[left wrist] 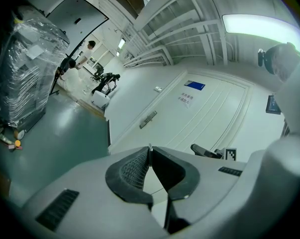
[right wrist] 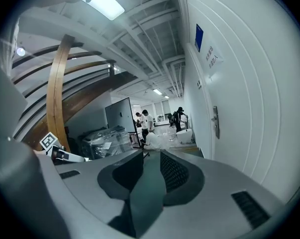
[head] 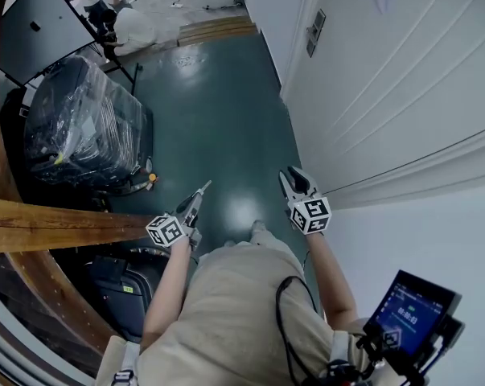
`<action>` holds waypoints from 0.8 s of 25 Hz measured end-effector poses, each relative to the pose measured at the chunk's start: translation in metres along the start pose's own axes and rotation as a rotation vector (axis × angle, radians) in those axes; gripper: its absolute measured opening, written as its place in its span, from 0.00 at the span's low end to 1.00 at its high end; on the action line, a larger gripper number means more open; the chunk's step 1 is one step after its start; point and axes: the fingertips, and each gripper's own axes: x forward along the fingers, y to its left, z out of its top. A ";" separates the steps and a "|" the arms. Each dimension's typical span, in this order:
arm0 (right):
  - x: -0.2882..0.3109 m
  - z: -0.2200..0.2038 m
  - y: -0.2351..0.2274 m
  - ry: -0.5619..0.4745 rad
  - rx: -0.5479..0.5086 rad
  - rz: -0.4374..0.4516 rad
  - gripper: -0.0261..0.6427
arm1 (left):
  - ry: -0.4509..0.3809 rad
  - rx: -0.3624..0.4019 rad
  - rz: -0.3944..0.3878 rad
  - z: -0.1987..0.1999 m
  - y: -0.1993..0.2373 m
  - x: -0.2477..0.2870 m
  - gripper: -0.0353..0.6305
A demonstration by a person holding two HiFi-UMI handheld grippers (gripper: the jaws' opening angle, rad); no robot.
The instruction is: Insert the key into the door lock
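Beige-clad person (head: pixel 234 312) holds out two grey plastic tongs: left tongs (head: pixel 203 189) pinched shut on a thin silver key (left wrist: pixel 150 147), apart from the white panelled door (head: pixel 403 79); right tongs (head: pixel 290 175) nearer that door, jaws spread, empty. Farther along the door sits its silver lock plate (right wrist: pixel 216 122)

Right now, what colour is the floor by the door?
Dark teal-green with a glossy sheen. The floor shows best in the head view.

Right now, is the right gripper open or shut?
Open. The right gripper has its jaws apart in its own view, floor showing through the gap, nothing between them.
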 end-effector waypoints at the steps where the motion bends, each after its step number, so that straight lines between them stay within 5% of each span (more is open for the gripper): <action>1: 0.005 0.004 -0.010 0.002 0.001 0.005 0.21 | -0.002 0.000 0.003 0.003 -0.003 0.010 0.10; 20: 0.014 0.004 -0.006 0.066 -0.047 0.041 0.21 | -0.071 -0.035 0.012 0.008 -0.010 0.003 0.10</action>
